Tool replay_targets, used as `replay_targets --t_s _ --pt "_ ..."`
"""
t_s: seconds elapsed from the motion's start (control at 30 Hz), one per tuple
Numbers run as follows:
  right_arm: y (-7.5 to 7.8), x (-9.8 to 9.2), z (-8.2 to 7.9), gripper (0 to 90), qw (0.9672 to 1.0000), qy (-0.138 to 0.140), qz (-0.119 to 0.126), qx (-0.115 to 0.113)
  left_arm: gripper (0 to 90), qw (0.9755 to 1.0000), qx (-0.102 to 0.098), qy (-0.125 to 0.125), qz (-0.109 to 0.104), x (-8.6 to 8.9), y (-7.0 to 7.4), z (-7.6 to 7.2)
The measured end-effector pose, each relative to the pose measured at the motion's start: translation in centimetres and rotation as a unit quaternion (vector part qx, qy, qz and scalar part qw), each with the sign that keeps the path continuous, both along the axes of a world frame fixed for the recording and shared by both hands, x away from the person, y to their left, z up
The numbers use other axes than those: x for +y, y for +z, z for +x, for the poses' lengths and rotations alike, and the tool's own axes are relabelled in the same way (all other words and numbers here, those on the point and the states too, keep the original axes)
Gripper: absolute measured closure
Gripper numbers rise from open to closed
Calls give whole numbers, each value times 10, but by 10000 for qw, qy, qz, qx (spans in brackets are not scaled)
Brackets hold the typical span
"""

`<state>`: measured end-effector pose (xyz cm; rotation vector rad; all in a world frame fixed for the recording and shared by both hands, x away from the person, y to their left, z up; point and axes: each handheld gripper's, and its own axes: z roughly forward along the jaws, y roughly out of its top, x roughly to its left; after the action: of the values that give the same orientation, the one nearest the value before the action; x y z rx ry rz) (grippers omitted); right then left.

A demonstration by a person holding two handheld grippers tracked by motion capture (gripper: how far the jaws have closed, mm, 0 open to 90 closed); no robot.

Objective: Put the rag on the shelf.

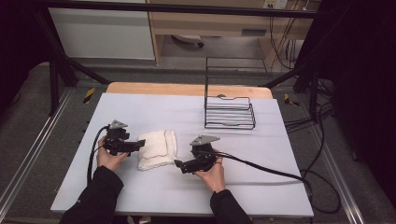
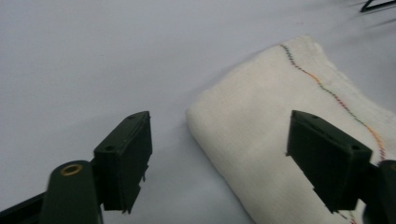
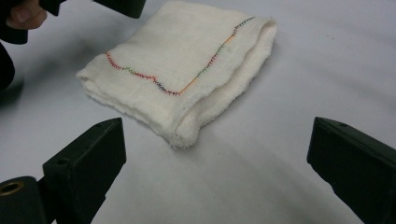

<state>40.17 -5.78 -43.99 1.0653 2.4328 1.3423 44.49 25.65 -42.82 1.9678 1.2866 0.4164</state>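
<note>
Holding a gripper in each hand, you have both forearms coming in over the near edge of the desk [image 1: 154, 196], which is covered in a pale sheet. Your right gripper [image 1: 180, 164] sits nearest you, jaws spread wide with nothing between them; in the right gripper view the folded cloth [image 3: 187, 65] lies just ahead of them, apart from both pads. Your left gripper [image 1: 141, 143] is a little farther in, at the cloth's left side, jaws also wide. In the left gripper view the cloth [image 2: 280, 135] lies flat on the desk ahead of the right-hand jaw and reaches in between the two, and neither pad presses on it. The white cloth [image 1: 158, 149], folded into a thick pad with a wavy line of coloured stitching across its top, rests on the desk between your two grippers. Well beyond it, toward the far right of the desk, stands a black wire rack [image 1: 229, 112].
</note>
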Motion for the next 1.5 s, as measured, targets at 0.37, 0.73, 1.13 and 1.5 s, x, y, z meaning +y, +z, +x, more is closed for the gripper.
replay_targets --t_s 0.37,0.73,1.13,1.5 --pt "1 -8 -2 51 10000 -60 64 3 589 9995 237 121 -142 3 -14 14" --pt "0 -7 2 44 9999 -60 151 -2 744 9997 222 64 -115 -6 -18 15" --pt "6 -3 20 44 9995 -176 236 -67 800 9999 152 -7 1 -9 -18 14" --pt "10 13 41 41 9992 -266 296 -16 800 9999 44 -87 107 -10 -19 13"
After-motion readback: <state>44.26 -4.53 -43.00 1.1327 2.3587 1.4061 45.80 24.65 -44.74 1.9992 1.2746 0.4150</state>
